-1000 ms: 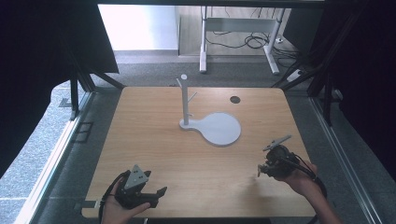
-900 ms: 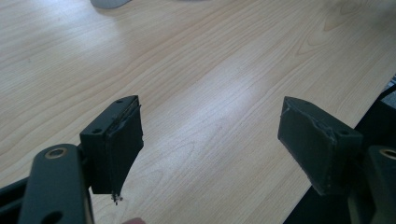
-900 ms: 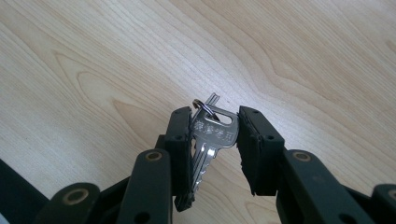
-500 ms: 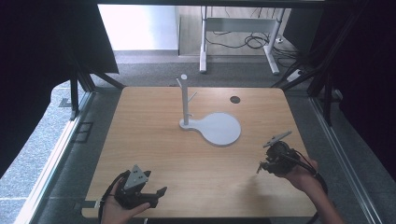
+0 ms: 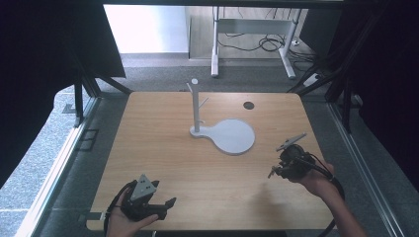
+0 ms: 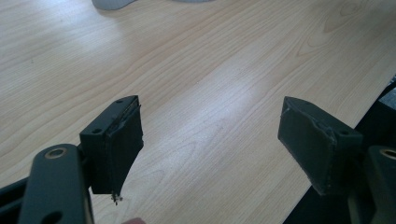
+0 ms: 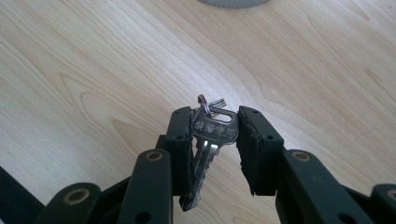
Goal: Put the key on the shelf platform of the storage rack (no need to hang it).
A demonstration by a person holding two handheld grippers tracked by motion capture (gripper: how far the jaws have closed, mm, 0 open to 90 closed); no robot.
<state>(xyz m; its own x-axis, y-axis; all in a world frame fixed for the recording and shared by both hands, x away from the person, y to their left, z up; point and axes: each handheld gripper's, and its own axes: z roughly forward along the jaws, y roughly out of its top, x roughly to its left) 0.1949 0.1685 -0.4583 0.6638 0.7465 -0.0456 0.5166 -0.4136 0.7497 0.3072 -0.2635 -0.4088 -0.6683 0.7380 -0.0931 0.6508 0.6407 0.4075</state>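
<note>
Tabletop [image 5: 163, 148] of light wood carries a grey stand [image 5: 225, 133], a round flat base with an upright pegged post, near its centre. Left gripper [image 5: 165, 203] rests at the near left edge, jaws spread wide with nothing between them. Right gripper [image 5: 275, 170] sits near the right edge, jaws clamped on a silver key [image 7: 210, 140]. Key hangs blade-down between the pads, a small split ring [image 7: 205, 103] through its head.

Right tongs [image 7: 215, 135] clamp a silver key [image 7: 211, 140] by its head (small ring [image 7: 203, 101] on top), blade pointing down toward the camera. Wooden table [image 7: 93, 70] behind the key; grey base edge [image 7: 232, 3] well beyond the key.
</note>
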